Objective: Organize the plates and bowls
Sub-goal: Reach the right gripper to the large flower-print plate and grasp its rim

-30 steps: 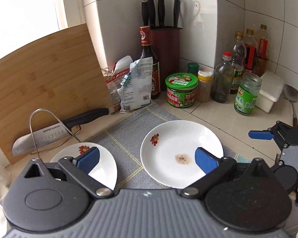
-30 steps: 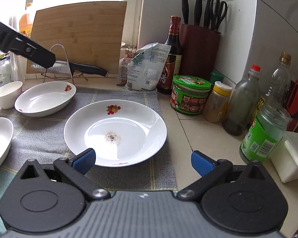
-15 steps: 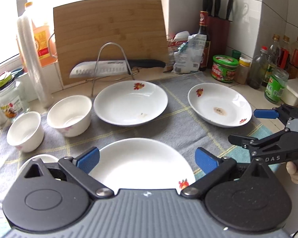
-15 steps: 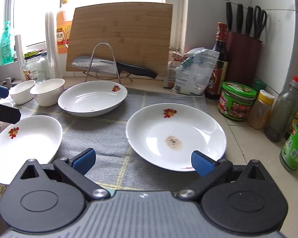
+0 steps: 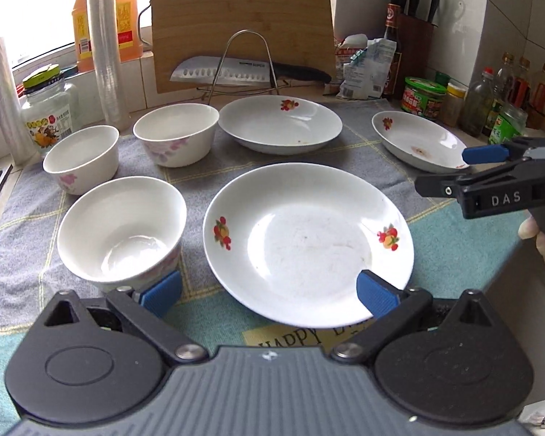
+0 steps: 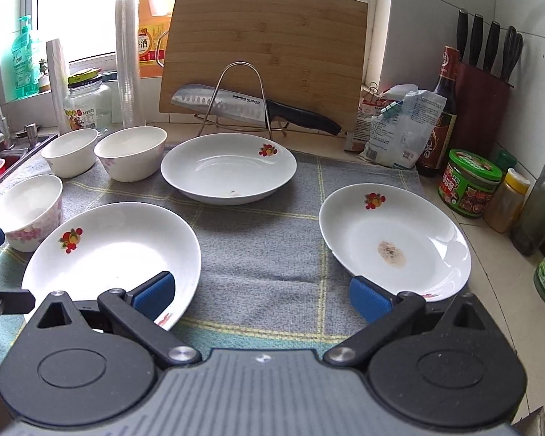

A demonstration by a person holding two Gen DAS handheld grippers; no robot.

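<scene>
Nothing stacked yet: three plates and three bowls sit apart on the counter mat. Left hand-held gripper and right hand-held gripper both gape wide, empty.

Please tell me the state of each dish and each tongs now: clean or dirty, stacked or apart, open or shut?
Left tongs: open, empty.
Right tongs: open, empty.
Near plate: upright, faint smears.
Far plate: small crumbs inside.
Right plate: brown stain in the middle.
Three bowls: upright, empty, not stacked.
Knife: resting on the wire rack.
</scene>
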